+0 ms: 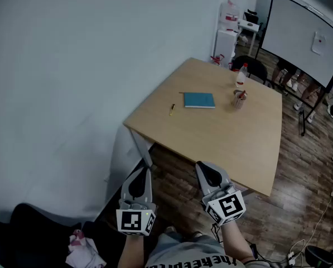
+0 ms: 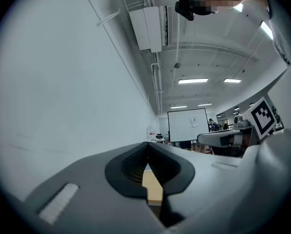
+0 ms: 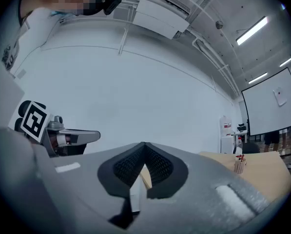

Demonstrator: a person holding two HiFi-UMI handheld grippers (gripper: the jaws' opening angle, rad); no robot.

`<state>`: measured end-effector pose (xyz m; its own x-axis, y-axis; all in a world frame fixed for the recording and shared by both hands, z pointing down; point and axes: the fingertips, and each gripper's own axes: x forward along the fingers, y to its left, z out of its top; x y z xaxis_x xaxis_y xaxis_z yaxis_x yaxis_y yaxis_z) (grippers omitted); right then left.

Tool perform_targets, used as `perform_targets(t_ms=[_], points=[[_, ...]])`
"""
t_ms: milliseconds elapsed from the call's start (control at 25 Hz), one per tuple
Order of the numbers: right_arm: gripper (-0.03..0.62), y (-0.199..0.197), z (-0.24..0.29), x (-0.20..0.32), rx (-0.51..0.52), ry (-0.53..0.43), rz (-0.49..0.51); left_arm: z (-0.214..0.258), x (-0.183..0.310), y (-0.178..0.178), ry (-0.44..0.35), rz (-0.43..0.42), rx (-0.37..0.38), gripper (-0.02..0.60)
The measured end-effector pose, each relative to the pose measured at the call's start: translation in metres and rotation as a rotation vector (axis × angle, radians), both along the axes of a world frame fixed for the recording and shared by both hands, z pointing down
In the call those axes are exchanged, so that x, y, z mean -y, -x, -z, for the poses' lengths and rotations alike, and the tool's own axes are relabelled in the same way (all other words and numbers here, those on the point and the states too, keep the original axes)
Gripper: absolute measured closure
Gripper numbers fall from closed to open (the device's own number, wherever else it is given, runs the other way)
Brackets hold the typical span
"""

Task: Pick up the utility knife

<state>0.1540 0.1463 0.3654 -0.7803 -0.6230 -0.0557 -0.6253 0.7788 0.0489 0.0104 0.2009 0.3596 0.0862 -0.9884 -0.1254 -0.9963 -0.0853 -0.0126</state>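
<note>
**Auditor:** Where is the task item?

**Inspector:** The utility knife (image 1: 172, 109) lies flat on the wooden table (image 1: 222, 144), near the table's left edge in the head view. It sits just at nine o'clock of a teal notebook (image 1: 199, 100) and does not touch it. It is a small yellow and dark object; finer detail cannot be made out.

**Auditor:** What else is on the table?

**Inspector:** A cup (image 1: 240, 100) holding pens stands at three o'clock of the notebook. A bottle (image 1: 241, 76) stands near it, at twelve o'clock of the cup.

**Auditor:** Condition of the tongs?

**Inspector:** The left gripper (image 1: 145, 173) has its jaws drawn together at the tips, with nothing between them. The right gripper (image 1: 201, 166) is likewise closed and empty. Each gripper's own view confirms it: left gripper (image 2: 147, 144), right gripper (image 3: 144, 144).

**Auditor:** Where are they relative to the knife?

**Inspector:** Both are held side by side off the table, over the wood floor (image 1: 300, 205), at six o'clock of the knife and well apart from it. Neither touches the table.
</note>
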Motion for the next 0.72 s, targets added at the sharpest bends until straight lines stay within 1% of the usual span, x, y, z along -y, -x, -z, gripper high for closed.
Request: perform_targets(t_ms=[280,520,720], points=[[0.592,0.003,0.001,-0.003,-0.004,-0.008,-0.012,-0.005,-0.001,0.003,-0.015,-0.019,-0.017,0.561],[0.592,0.009,0.0,-0.004,-0.006,-0.01,-0.025,-0.005,0.0,0.009,-0.017,-0.036,-0.011,0.561],[0.592,0.02,0.0,-0.001,0.015,0.001,-0.026,-0.006,0.005,0.019,-0.019,-0.054,-0.005,0.561]])
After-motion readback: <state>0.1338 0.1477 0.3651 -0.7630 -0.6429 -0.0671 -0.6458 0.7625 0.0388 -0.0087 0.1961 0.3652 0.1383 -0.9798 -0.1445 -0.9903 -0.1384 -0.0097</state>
